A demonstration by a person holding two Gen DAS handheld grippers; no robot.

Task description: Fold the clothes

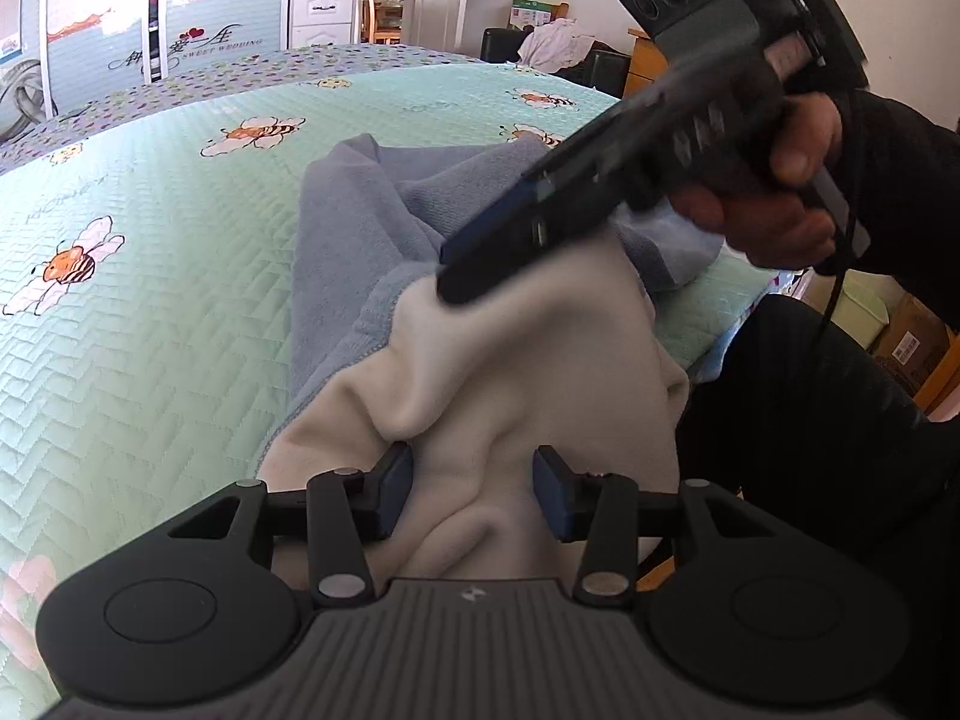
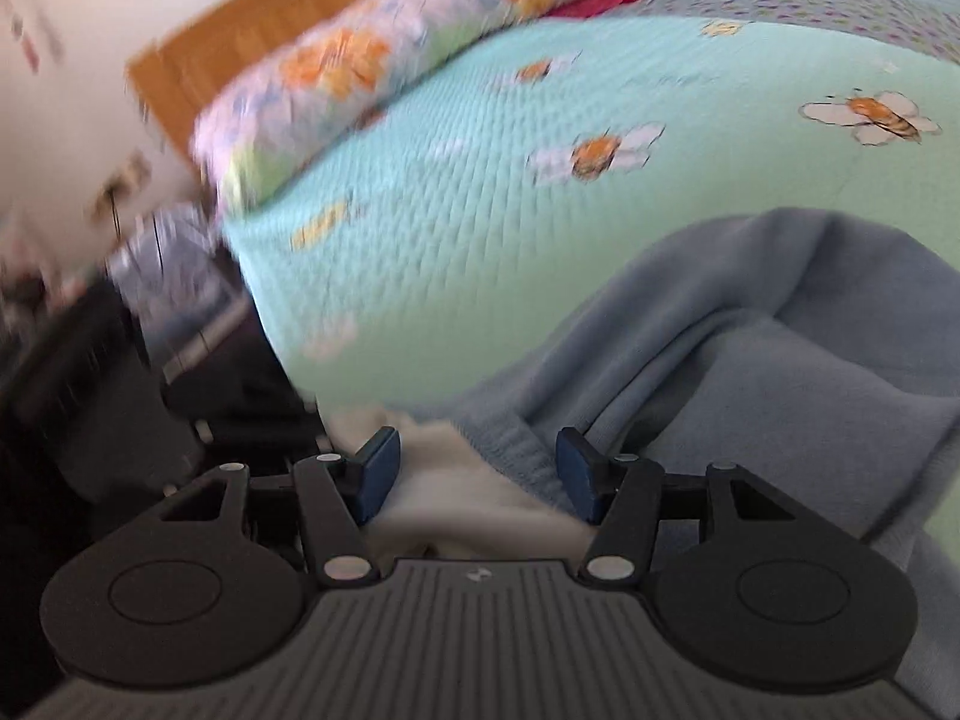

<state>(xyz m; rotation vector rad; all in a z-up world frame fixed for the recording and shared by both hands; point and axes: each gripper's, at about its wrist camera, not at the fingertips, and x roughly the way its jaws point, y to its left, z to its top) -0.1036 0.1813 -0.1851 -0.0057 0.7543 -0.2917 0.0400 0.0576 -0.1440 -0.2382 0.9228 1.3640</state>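
A light blue sweatshirt (image 1: 348, 240) with a cream fleece inside (image 1: 528, 348) lies bunched near the edge of the bed. My left gripper (image 1: 474, 468) is shut on a thick fold of the cream side, which fills the gap between its blue pads. My right gripper (image 1: 447, 276), held in a hand (image 1: 774, 210), reaches in from the right, its tips just above where cream meets blue. In the blurred right wrist view the right gripper (image 2: 474, 450) stands open. The cream fabric (image 2: 456, 480) and blue hem (image 2: 750, 390) lie loose beneath it.
The bed has a mint quilted cover (image 1: 150, 300) printed with bees. A flowered pillow (image 2: 360, 72) lies against an orange headboard (image 2: 252, 30). The person's dark trouser leg (image 1: 810, 420) is at the bed's right edge, with boxes (image 1: 912, 342) beyond. A wardrobe (image 1: 150, 0) stands at the far side.
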